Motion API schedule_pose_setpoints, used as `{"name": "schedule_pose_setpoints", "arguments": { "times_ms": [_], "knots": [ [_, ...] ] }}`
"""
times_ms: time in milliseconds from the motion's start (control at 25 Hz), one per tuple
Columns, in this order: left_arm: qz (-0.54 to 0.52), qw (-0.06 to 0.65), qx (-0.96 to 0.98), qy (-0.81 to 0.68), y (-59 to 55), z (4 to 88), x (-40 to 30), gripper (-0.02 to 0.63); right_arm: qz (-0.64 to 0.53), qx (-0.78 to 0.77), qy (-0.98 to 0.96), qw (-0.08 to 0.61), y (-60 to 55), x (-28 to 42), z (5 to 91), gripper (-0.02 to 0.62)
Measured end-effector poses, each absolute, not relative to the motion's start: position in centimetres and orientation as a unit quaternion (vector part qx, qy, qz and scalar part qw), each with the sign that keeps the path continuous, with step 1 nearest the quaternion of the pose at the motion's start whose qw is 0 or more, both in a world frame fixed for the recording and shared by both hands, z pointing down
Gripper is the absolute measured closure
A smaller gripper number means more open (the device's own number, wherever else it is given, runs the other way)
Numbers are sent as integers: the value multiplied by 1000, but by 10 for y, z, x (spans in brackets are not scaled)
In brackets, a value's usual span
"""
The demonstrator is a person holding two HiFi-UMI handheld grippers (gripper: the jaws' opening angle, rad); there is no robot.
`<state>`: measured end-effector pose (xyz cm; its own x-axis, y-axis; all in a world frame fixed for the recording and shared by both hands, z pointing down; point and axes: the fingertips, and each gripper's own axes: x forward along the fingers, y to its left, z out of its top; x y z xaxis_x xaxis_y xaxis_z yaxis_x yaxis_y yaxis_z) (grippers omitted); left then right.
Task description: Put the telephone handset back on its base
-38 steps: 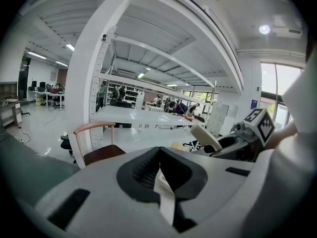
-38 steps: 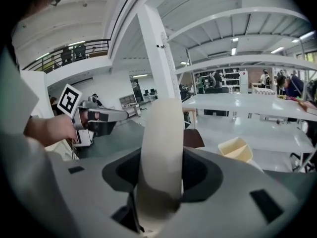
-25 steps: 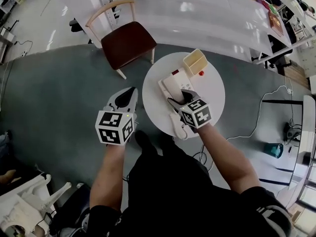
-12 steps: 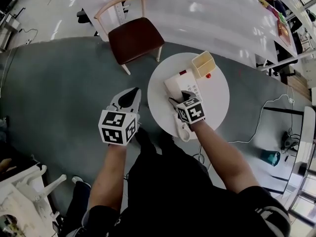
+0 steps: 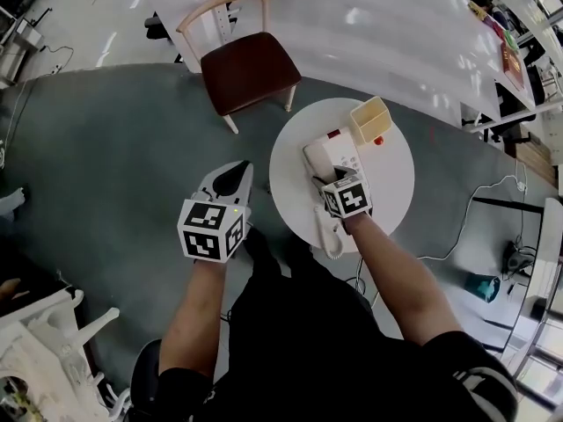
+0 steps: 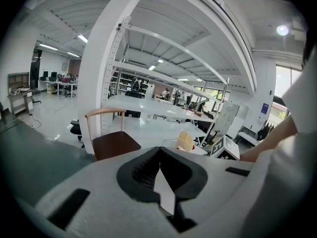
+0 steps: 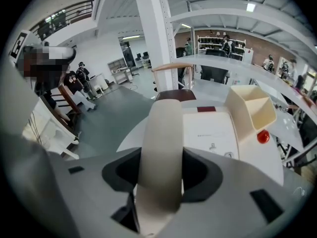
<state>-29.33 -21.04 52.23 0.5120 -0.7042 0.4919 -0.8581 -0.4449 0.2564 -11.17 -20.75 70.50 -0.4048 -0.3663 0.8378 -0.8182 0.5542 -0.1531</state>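
Note:
My right gripper [image 5: 332, 185] is shut on the cream telephone handset [image 5: 329, 234], which sticks out toward me below the marker cube. In the right gripper view the handset [image 7: 161, 148] runs lengthwise between the dark pads, over the left edge of the cream base [image 7: 210, 133]. The base [image 5: 339, 149] sits on the round white table [image 5: 387, 178]; whether the handset touches it I cannot tell. My left gripper [image 5: 232, 179] hangs over the grey floor left of the table, jaws together with nothing in them [image 6: 159, 155].
A yellow open box [image 5: 369, 119] and a small red ball [image 5: 379, 141] stand behind the base. A wooden chair [image 5: 251, 70] with a brown seat is beyond the table, in front of a long white bench [image 5: 352, 25]. Cables [image 5: 457, 227] trail on the floor at right.
My right gripper has sunk with the handset toward the table, beside the base. The left gripper has hardly shifted.

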Motion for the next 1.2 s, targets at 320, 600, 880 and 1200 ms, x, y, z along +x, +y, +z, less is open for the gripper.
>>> {"name": "schedule_pose_setpoints", "arguments": {
  "times_ms": [320, 600, 880, 1200],
  "knots": [
    [162, 249, 833, -467, -214, 527, -294, 595, 289, 379, -771, 423, -212, -107, 714, 379],
    [159, 256, 833, -463, -220, 533, -288, 595, 282, 368, -769, 440, -211, -107, 717, 374],
    [161, 256, 835, -459, -226, 533, -286, 595, 275, 383, -765, 439, -213, -109, 717, 379],
    [162, 259, 838, -453, -228, 534, -279, 595, 292, 396, -758, 429, -213, -106, 713, 353]
  ]
}}
